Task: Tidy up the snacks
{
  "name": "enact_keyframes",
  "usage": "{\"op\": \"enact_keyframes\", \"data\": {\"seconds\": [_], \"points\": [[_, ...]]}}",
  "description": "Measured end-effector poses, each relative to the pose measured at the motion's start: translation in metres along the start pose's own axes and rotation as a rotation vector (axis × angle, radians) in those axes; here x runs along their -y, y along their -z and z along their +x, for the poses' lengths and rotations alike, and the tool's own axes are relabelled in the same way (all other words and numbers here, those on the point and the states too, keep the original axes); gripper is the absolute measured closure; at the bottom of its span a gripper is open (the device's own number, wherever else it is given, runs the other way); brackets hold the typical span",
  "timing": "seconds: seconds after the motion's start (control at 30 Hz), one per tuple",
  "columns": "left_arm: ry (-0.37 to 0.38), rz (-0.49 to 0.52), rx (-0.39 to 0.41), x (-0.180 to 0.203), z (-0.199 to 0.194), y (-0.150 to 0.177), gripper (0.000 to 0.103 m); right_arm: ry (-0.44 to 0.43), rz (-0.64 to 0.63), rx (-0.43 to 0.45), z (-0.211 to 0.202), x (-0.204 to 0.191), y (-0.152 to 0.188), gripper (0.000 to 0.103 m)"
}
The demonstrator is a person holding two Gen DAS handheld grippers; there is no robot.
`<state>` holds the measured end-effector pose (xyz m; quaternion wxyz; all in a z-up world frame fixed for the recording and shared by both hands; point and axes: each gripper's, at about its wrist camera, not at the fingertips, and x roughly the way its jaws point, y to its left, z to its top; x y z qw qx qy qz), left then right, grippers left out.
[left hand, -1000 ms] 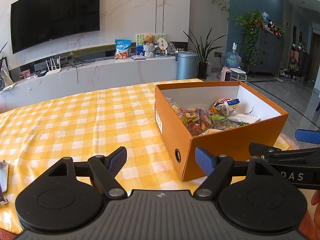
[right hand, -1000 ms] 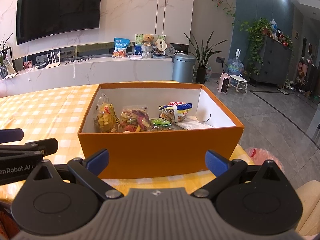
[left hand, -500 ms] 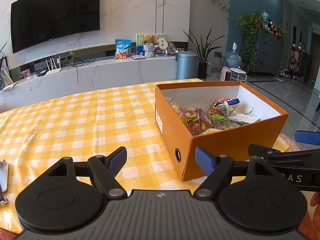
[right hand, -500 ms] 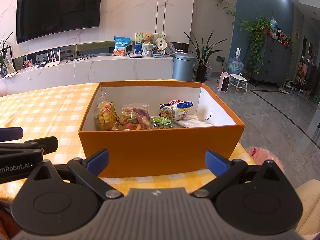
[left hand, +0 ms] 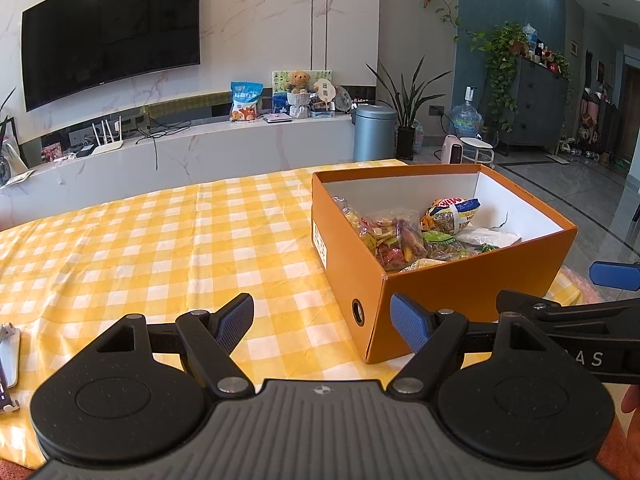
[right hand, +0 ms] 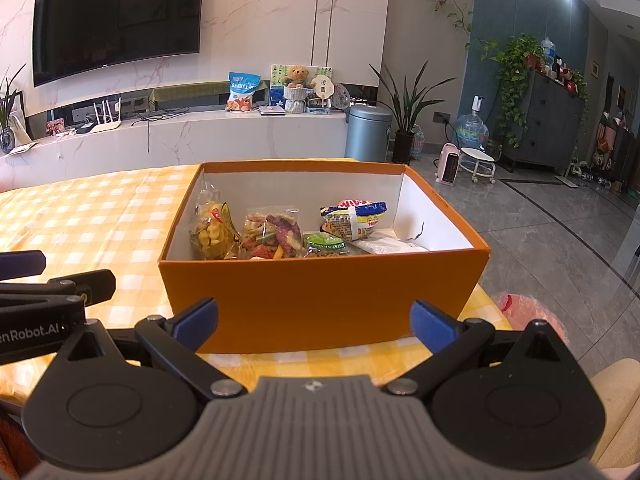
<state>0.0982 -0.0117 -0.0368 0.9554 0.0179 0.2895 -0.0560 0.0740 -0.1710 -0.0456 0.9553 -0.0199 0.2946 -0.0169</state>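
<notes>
A home living rm w/ dining table. Large curved TV (right hand: 116, 20) on a marble-look wall, upper left of frame. Below it a long white media shelf (right hand: 180, 136) w/ a wifi router (right hand: 106, 118), cables, a snack bag, a teddy bear (right hand: 297, 76) in a pot. Centre right: grey bin (right hand: 368, 133) & potted plant (right hand: 408, 120). Far right: dark dresser (right hand: 554, 120) draped in trailing ivy, water jug, small heater on grey tile floor. Foreground: table w/ yellow-checked cloth (right hand: 92, 216).

White object (left hand: 9, 356) cut off left
</notes>
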Motion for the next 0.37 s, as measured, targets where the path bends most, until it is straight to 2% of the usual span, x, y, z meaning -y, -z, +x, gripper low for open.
{"op": "enact_keyframes", "data": {"seconds": [0.37], "points": [[0.003, -0.004, -0.002, 0.0005, -0.0004, -0.0004, 0.012, -0.002, 0.002, -0.009, 0.0009, 0.0003, 0.0035, 0.003]]}}
